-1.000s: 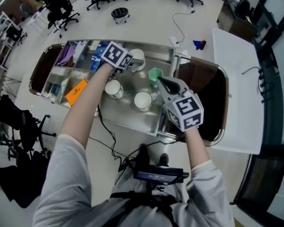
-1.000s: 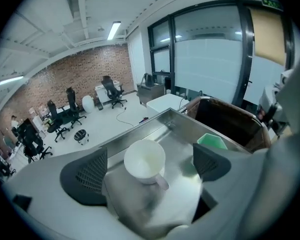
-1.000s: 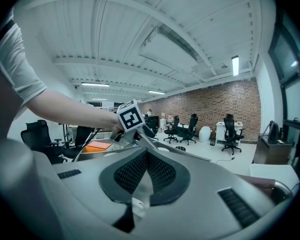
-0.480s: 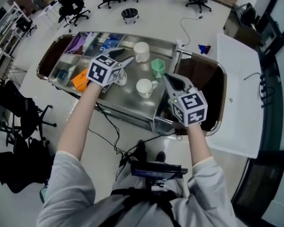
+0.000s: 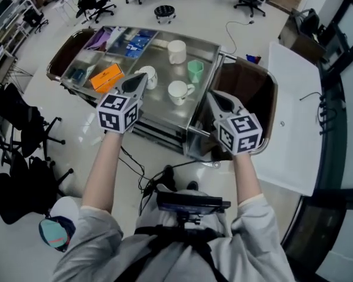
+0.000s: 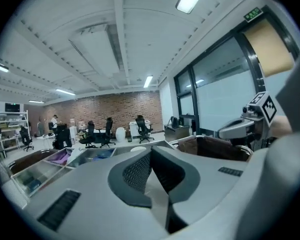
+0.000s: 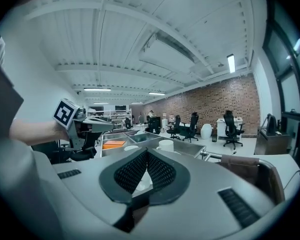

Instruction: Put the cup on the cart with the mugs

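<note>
Green cup (image 5: pixel 195 70) stands upright on the cart tray (image 5: pixel 165 109) among the white mugs (image 5: pixel 179 91) — placement looks done. Left gripper (image 5: pixel 138 80) has just closed, jaws together on nothing; right gripper (image 5: pixel 216 98) jaws together too, holding nothing. Judgement: back both straight off, tips kept above the tray's near rim — free floor on the person's side.

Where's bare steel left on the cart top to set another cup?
Bare steel: the strip along the near edge of the tray, in front of the middle white mug. There is a smaller patch in the far right corner, behind the green cup. Crowded: the left compartments, full of packets.
</note>
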### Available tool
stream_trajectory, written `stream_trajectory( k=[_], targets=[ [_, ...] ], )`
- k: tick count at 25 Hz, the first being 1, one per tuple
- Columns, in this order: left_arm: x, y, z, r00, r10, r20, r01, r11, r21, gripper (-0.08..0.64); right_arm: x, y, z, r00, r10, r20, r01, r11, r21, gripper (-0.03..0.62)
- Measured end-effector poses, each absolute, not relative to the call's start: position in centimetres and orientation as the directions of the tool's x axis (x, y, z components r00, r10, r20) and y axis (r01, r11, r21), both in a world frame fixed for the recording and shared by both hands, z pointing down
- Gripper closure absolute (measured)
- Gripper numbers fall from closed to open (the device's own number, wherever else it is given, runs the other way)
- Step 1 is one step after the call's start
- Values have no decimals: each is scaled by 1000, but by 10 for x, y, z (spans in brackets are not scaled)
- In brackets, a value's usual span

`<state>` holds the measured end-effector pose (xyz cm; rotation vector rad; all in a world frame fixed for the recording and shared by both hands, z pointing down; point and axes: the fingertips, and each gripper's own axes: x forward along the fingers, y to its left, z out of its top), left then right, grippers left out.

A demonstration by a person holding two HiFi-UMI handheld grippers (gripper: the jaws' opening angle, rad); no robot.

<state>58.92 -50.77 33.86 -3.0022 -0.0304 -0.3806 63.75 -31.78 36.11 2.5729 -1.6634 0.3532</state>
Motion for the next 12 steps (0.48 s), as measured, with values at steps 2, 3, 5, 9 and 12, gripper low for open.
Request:
stream_trajectory(
  k=[2,3,5,9,12],
  targets=[
    [569,-506,348,971,-25,239,-5,-997,-81,558,633,-309,366,394,-891,224,-903,-421,-87,583],
    [558,-505,353,971,-40,235,-25,-998,-64,558,631,-306,369,392,-892,224,-903,-420,-94,583],
    [537,-506,362,970,-71,232,-65,-997,-35,559,627,-300,372,385,-895,225,-904,-415,-102,583],
    [498,-507,380,964,-130,233,-139,-990,23,560,621,-286,375,389,-894,223,-903,-418,-101,583],
    [478,-506,391,957,-156,243,-171,-984,42,558,616,-278,377,392,-894,216,-902,-420,-102,583]
  ],
)
